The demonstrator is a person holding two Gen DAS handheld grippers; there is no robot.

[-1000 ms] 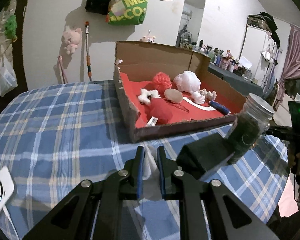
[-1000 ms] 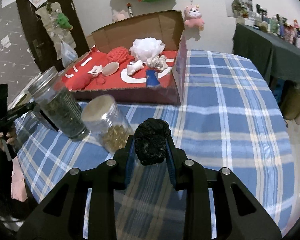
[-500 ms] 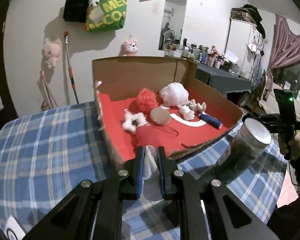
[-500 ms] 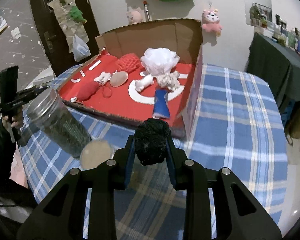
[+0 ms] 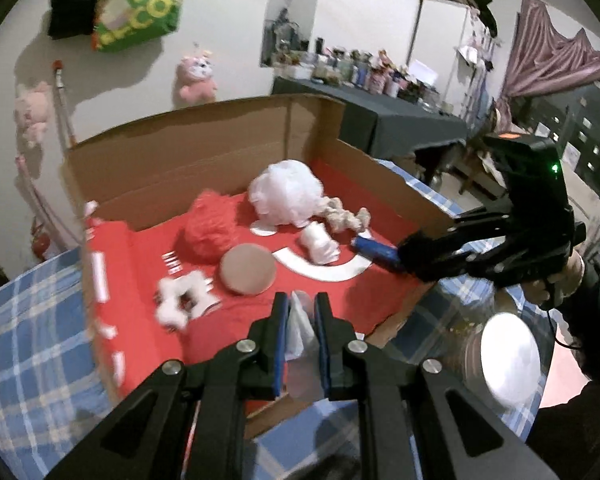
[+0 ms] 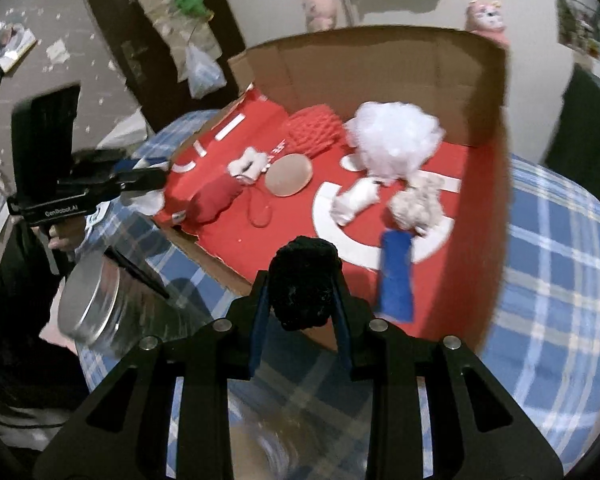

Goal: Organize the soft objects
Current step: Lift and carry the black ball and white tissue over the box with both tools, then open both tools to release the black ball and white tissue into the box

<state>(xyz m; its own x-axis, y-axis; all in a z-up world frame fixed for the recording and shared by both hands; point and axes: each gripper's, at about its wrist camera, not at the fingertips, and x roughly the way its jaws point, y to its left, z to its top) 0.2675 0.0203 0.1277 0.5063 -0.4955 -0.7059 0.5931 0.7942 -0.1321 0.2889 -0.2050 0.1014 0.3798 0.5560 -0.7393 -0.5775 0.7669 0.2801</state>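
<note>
A cardboard box [image 5: 204, 144] lined in red holds a white mesh pouf [image 5: 286, 194], a red pouf [image 5: 212, 232], a tan round pad [image 5: 248, 268], a blue roll [image 5: 374, 250] and other small soft pieces. My left gripper [image 5: 300, 306] is over the box's near edge, shut on a thin white soft piece [image 5: 300, 328]. My right gripper [image 6: 302, 280] hangs at the box's [image 6: 380, 64] front edge, shut on a black fuzzy ball [image 6: 304, 280]. In the left wrist view the right gripper [image 5: 410, 258] reaches in beside the blue roll.
A jar with a metal lid [image 6: 96, 308] stands on the blue plaid tablecloth [image 6: 560, 280] just in front of the box; its lid [image 5: 508, 356] is below the right gripper. A dark side table [image 5: 400, 124] with bottles stands behind. Plush toys hang on the wall.
Both grippers have travelled from above the tablecloth to the box's near edge, each keeping its grip. The box now fills both views, and the jars have dropped to the lower edges.
</note>
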